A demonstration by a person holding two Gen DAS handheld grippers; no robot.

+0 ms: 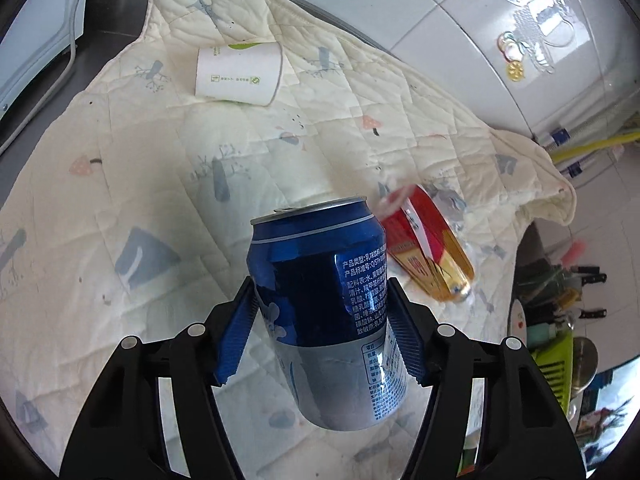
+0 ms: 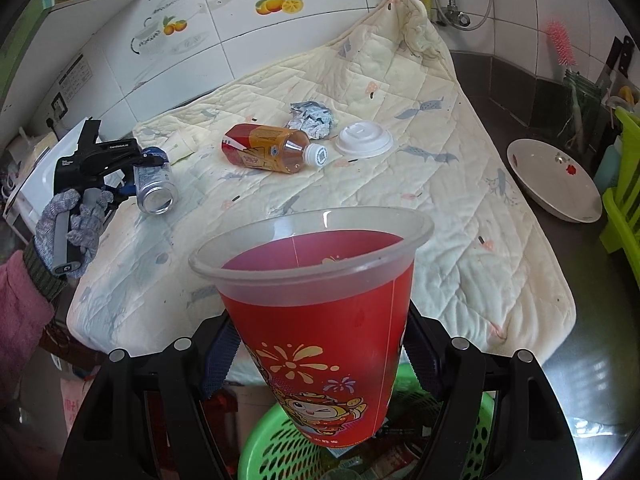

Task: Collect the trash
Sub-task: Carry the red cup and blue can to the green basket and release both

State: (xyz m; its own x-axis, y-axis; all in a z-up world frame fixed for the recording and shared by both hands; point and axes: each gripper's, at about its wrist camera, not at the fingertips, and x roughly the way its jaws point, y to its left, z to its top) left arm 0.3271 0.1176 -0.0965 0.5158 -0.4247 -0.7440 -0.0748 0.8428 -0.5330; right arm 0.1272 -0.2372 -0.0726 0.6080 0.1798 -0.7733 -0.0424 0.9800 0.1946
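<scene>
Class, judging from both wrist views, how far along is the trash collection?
Done: some litter seems to lie in the green mesh basket.
In hand: the left claw grips a blue drink can; the right claw holds a red plastic cup over the basket.
Left: a tea bottle, crumpled paper, a white lid and a paper cup.

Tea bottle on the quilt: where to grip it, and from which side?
Judging by its pose, grip the tea bottle across the labelled middle of its body, coming from above. It lies on its side on the quilt, cap toward the white lid, crumpled foil just behind. Jaws straddling its width avoid both; the tapered neck offers less hold.
</scene>
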